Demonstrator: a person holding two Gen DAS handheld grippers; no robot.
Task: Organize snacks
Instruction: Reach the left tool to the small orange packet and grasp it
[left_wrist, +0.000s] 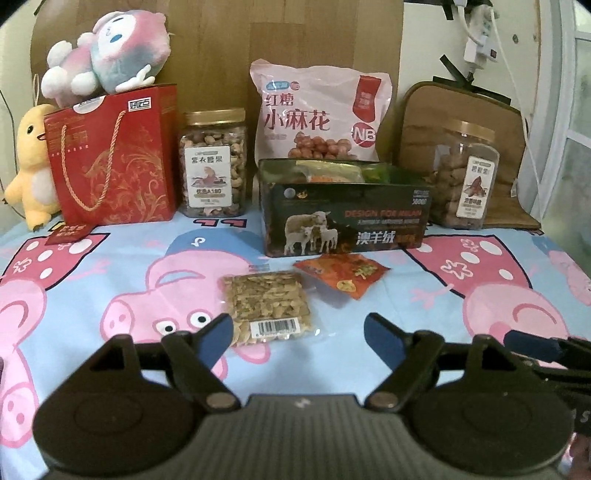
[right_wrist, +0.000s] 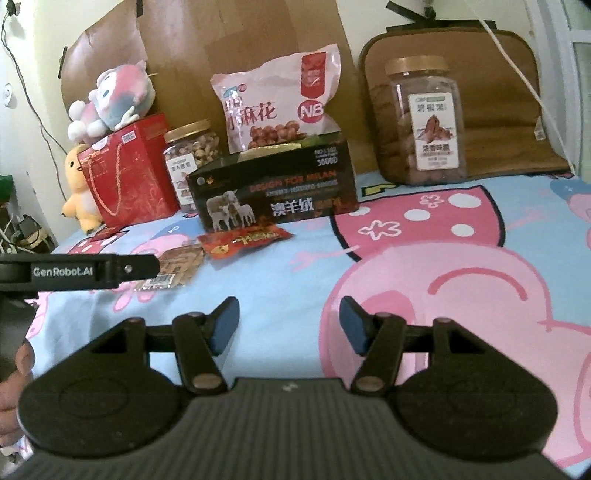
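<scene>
Hovering low over the cartoon-pig sheet (left_wrist: 110, 266), your left gripper (left_wrist: 299, 332) has its jaws spread wide and holds nothing. The clear packet of seed crisp (left_wrist: 267, 308) lies flat directly ahead of it, the barcoded near edge reaching into the gap and sitting just beside the left finger (left_wrist: 218, 338); its long axis runs away from you, roughly in line with the fingers. Just past it and slightly right lies the orange packet (left_wrist: 343, 275), flat and turned at an angle, close in front of the open dark box (left_wrist: 347, 225), which already holds several snacks.

Your right gripper (right_wrist: 288, 323) is likewise wide and empty, over bare sheet, with both loose packets well off to its left and farther from it. The left hand is clearly the nearer one. By my reading, the clear packet is the likely next pick: a short push forward would put the jaws across its narrow width, then the box waits straight ahead beyond the orange packet.
</scene>
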